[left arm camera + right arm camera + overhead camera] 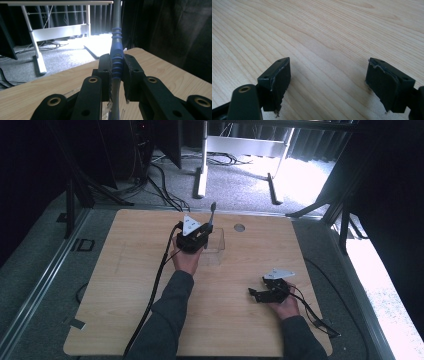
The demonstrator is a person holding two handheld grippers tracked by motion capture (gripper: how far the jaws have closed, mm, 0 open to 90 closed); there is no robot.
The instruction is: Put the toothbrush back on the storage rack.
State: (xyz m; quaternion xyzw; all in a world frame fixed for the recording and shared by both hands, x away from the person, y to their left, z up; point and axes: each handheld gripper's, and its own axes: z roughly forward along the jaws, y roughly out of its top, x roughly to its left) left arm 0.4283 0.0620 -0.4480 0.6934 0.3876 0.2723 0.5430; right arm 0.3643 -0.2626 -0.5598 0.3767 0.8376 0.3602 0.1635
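My left gripper is shut on a slim tool with a blue ribbed grip and a grey shaft. In the high view the tool stands nearly upright, rising past the gripper at the table's far middle. A clear plastic box sits on the table right beside and under that gripper; the tool's lower end is hidden near it. My right gripper rests low over the wooden table at the near right, open, with bare wood between its two pads.
A round grommet hole lies in the tabletop near the far edge. Past the table stand a white desk frame and loose floor cables. Dark curtains close off both sides.
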